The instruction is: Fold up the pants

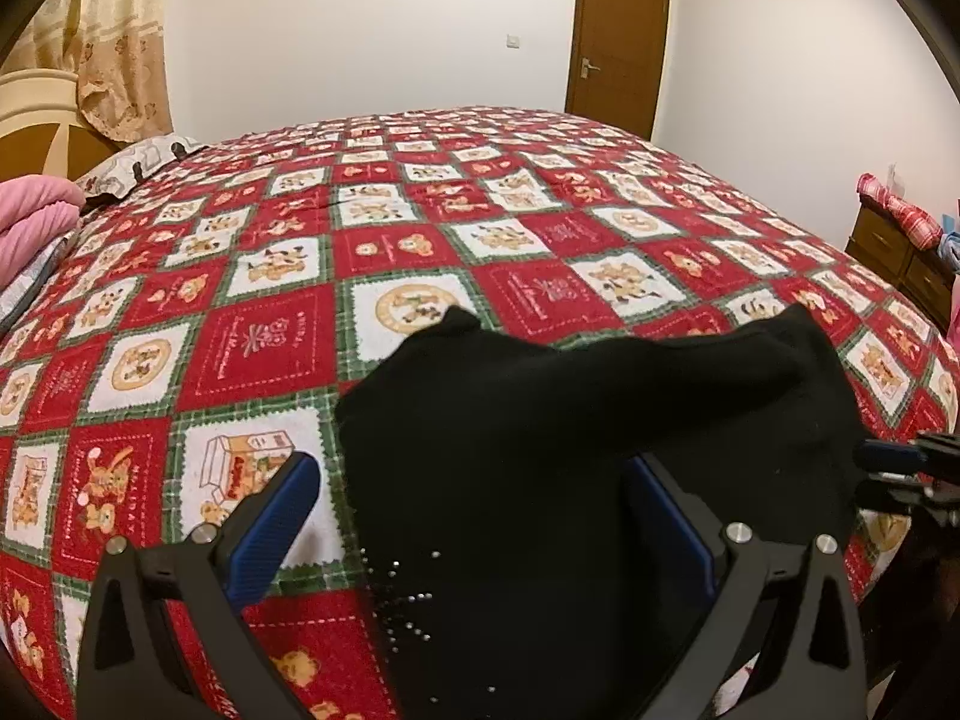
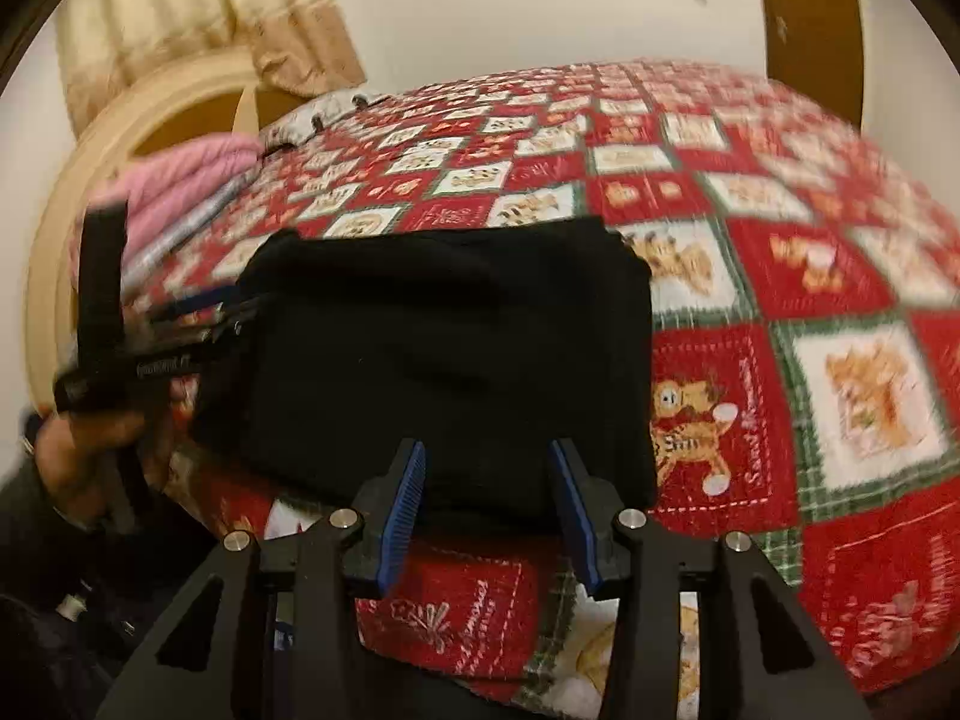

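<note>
Black pants on the bed, between my two grippers

My left gripper (image 1: 474,516) is spread wide, the black pants (image 1: 600,450) low and middle over its right finger. My right gripper (image 2: 487,498) looks spread too, tips over the pants' near edge, maybe not touching. The red bedspread (image 1: 270,336) lies under everything.

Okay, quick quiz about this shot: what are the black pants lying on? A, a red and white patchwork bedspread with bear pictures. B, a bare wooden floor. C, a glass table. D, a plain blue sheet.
A: the folded black pants lie on the red and white patchwork bedspread, whose bear squares show all around them in both wrist views.
</note>
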### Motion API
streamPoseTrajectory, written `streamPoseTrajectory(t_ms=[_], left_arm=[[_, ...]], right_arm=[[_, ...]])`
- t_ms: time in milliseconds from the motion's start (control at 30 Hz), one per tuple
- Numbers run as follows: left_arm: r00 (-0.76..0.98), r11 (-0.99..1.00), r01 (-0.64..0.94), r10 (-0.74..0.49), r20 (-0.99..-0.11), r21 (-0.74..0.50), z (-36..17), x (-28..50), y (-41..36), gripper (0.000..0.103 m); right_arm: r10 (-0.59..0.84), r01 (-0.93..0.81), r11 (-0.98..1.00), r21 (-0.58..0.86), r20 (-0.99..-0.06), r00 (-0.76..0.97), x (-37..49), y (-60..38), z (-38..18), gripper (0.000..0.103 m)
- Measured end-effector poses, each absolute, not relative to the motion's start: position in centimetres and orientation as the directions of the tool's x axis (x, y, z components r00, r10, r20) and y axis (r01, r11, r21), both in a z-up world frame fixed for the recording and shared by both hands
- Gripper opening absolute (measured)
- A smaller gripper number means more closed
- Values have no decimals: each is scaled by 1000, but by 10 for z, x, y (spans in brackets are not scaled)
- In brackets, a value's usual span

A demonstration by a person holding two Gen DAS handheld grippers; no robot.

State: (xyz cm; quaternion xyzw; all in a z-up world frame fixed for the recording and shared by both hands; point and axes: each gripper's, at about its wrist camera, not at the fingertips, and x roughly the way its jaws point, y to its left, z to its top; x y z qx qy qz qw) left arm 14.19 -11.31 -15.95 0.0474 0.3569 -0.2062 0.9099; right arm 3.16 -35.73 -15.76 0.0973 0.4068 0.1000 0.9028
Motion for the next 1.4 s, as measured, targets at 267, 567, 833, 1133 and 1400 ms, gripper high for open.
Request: streamPoseTrajectory(t_ms=[267,567,833,1133,1400], left_arm=[[645,910,406,-353,-678,-89,-164,142,-107,103],[605,897,396,-416,-679,-197,-173,144,-84,103],[593,884,413,-444,-671,-220,-177,147,-87,103],[580,869,439,-467,-667,-227,-178,149,-92,103],[530,801,445,-597,-603,-402,-177,158,-64,72]], right_arm=[[284,-133,954,269,-665,691,20,-359,-138,51],[269,3,917,399,-624,734,29,-409,-132,60],[355,55,850,523,-648,674,54,-427,-160,60],[349,21,880,475,-676,649,81,-404,-171,60],[445,-2,819,573,-633,634,78,-417,-178,30]])
